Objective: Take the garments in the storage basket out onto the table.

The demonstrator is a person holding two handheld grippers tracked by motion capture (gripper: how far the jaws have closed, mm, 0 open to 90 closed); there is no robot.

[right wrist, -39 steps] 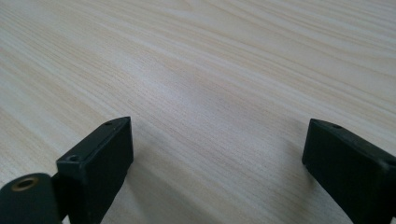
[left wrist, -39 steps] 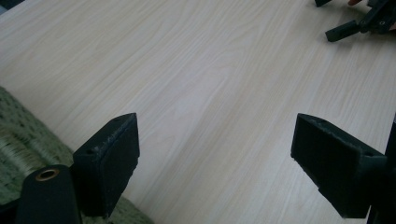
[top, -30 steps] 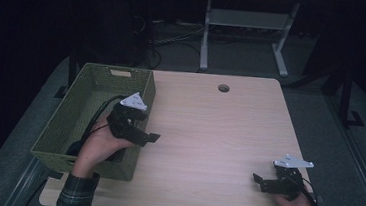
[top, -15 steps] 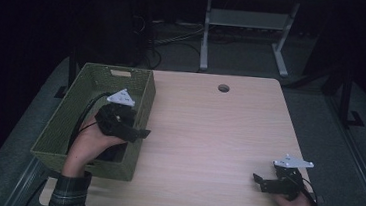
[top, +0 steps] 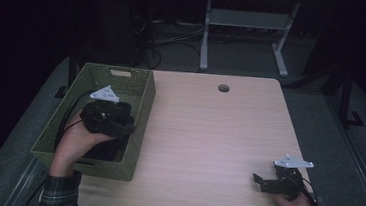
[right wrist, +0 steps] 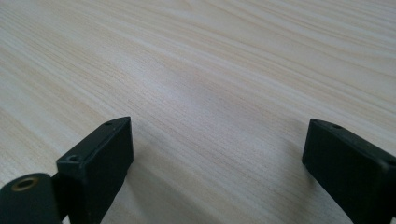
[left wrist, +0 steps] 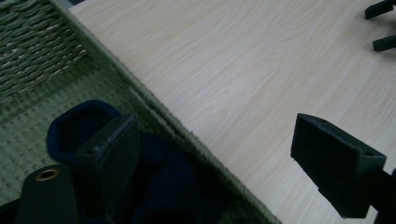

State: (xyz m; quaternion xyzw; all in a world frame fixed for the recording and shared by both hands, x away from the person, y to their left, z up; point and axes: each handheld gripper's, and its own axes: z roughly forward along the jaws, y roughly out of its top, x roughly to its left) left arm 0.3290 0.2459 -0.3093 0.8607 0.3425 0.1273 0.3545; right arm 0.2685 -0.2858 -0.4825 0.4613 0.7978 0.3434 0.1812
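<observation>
A green woven basket (top: pixel 142 110) stands on the left part of a light wooden table (top: pixel 208 135). A dark blue soft item (left wrist: pixel 159 186) lies inside the basket, also seen under the hand in the high view (top: pixel 105 150). My left gripper (top: pixel 125 124) hovers over the basket's right side, open, with nothing between its jaws. In the left gripper view (left wrist: pixel 217 140) one jaw is over the basket, the other over the table, with the basket rim (left wrist: pixel 154 109) between them. My right gripper (top: pixel 260 181) rests open near the table's front right corner, over bare wood (right wrist: pixel 215 144).
A round cable hole (top: pixel 223 88) sits near the table's far edge. A white metal frame (top: pixel 243 23) stands on the floor behind the table. The right gripper's jaws (left wrist: pixel 380 23) show far off in the left gripper view.
My left gripper has moved left from above the table's edge to over the basket, staying open. The right gripper has not moved.
</observation>
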